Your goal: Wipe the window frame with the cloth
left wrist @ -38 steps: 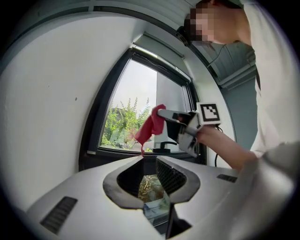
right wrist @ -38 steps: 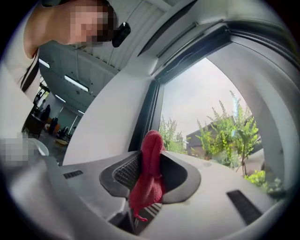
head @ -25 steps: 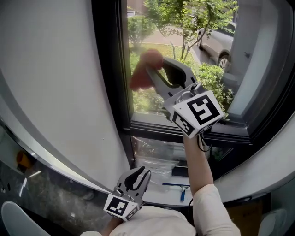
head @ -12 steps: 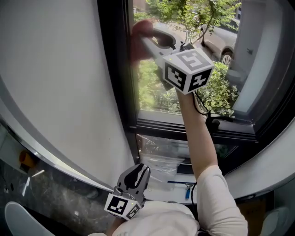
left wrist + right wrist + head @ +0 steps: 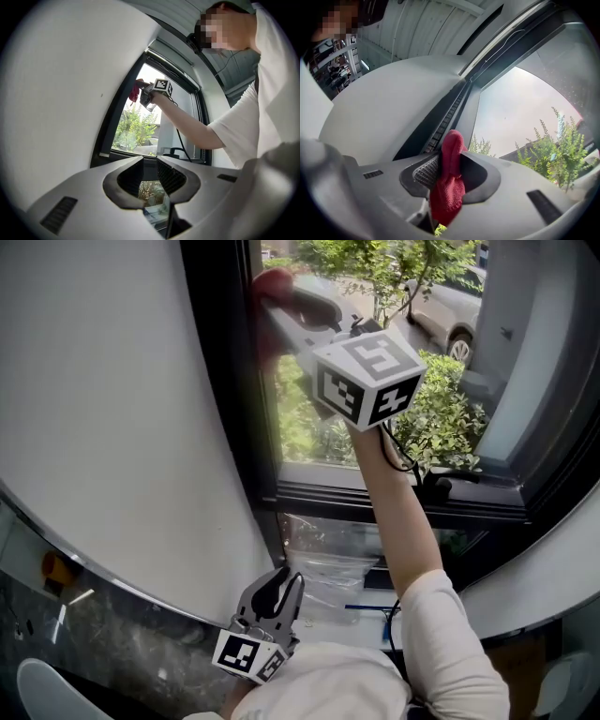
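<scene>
A red cloth is pinched in my right gripper, which is shut on it. The cloth hangs down between the ribbed pads. The arm is raised, and the cloth rests against the black vertical window frame high on the left side of the pane. The left gripper view shows the cloth against that frame from below. My left gripper hangs low near the person's body, shut, with only a narrow slit and nothing in it.
A white wall borders the frame on the left. The black lower sill carries a cable. Below it lie plastic bags and a blue-handled tool. Bushes and a car are outside.
My right gripper has carried the red cloth up and to the left, from the glass area onto the upper vertical frame. The left gripper has stayed about where it was.
</scene>
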